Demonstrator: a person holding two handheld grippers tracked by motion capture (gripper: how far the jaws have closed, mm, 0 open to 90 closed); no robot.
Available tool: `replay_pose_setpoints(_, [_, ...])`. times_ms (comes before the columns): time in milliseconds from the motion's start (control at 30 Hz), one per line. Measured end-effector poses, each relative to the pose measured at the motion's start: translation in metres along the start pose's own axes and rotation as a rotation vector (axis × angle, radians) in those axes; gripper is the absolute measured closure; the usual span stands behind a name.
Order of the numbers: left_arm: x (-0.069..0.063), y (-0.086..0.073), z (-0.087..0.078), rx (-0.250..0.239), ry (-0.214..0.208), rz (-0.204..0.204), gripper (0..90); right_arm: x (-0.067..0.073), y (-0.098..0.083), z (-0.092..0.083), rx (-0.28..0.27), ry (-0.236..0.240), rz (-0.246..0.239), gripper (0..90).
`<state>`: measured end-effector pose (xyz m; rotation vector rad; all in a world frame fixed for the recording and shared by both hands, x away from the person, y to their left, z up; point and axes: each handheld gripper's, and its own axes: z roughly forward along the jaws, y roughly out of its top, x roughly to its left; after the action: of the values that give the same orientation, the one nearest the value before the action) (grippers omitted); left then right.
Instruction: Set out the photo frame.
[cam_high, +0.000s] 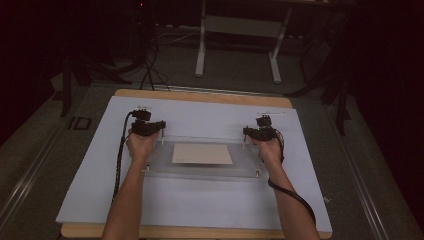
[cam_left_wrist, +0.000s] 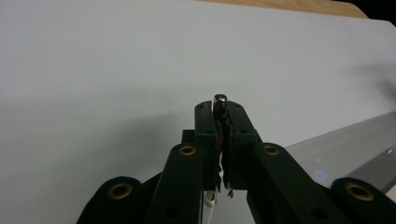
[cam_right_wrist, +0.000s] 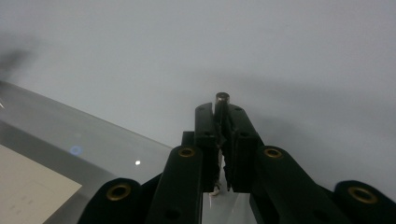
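Clear plastic sheet covers a tan card; left gripper and right gripper each pinch a corner peg, probably lifting it evenly.

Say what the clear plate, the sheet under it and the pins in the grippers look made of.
Plate: likely acrylic or glass, glossy; see-through, with light spots reflected on it.
Sheet: probably paper or card, matte tan.
Pin in the left gripper: seemingly metal, shiny cap; the right gripper grips a similar one.
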<state>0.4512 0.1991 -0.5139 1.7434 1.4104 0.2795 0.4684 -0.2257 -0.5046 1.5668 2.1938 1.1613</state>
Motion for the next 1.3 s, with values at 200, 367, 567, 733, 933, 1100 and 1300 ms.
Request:
replay_pose_setpoints(200, [0.000,-0.001,0.000,-0.004,0.003,-0.011,85.7,0.007,-0.003,-0.006,-0.007,-0.044,-0.063,79.5])
replay_pose_setpoints(367, [0.001,-0.001,0.000,-0.004,-0.001,-0.021,85.5,0.015,-0.002,-0.027,-0.059,-0.035,-0.111,75.2])
replay_pose_setpoints(567, [0.001,0.000,0.001,-0.004,-0.007,-0.034,85.3,0.030,-0.004,-0.049,-0.107,0.034,-0.166,74.4])
replay_pose_setpoints(733, [0.002,0.000,0.001,-0.004,-0.009,-0.039,85.3,0.050,-0.010,-0.070,-0.115,0.107,-0.221,74.5])
replay_pose_setpoints(933, [0.003,0.000,0.002,-0.006,-0.014,-0.052,85.0,0.065,-0.015,-0.083,-0.090,0.189,-0.264,74.5])
replay_pose_setpoints(1100, [0.003,0.000,0.002,-0.003,-0.013,-0.052,85.0,0.074,-0.018,-0.096,-0.098,0.223,-0.290,74.6])
replay_pose_setpoints(1300, [0.002,0.000,0.002,-0.004,-0.011,-0.051,85.0,0.099,-0.021,-0.125,-0.112,0.278,-0.366,75.9])
